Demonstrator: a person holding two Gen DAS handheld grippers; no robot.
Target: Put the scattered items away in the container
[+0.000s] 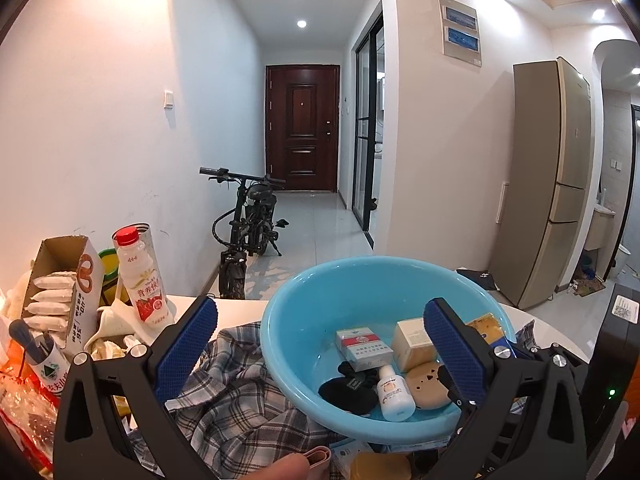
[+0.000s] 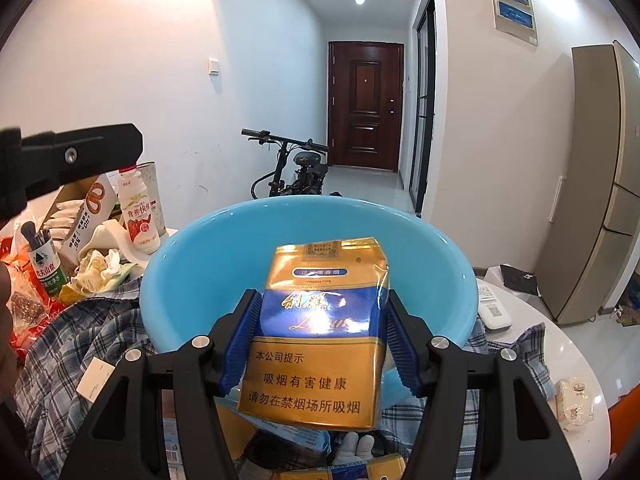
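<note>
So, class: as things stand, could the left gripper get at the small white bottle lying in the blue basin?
Probably yes: the left gripper is open and empty, and the white bottle lies uncovered in the blue basin, just ahead.

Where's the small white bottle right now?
In the left wrist view, the small white bottle lies inside the blue basin, between the black pouch and the round tan compact.

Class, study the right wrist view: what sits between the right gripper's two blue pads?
In the right wrist view, a gold and blue cigarette pack sits clamped between the right gripper pads, held over the blue basin.
</note>
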